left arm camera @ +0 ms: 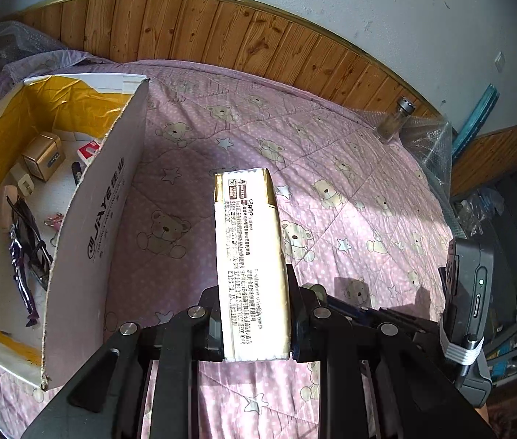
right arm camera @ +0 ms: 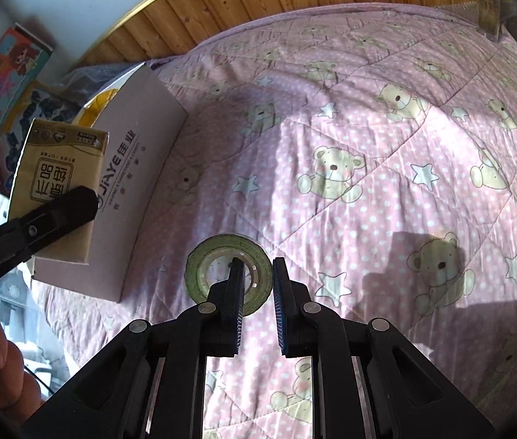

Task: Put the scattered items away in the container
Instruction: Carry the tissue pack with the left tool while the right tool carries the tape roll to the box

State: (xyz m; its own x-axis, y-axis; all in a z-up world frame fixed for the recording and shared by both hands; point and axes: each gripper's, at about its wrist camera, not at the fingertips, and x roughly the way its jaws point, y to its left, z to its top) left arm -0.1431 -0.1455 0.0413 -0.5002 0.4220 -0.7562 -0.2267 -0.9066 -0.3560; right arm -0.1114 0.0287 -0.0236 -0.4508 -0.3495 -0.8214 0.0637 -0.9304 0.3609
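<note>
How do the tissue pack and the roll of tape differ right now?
The tissue pack is a cream, boxy packet held off the bed in the left gripper; the tape roll is a green ring lying flat on the quilt, the open right gripper straddling its rim. Neither is in the box yet.

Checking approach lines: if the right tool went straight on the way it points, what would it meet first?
Most likely the green tape roll lying on the pink quilt: the right tool is open, with one finger already over the roll's hole. Depth is unclear.
</note>
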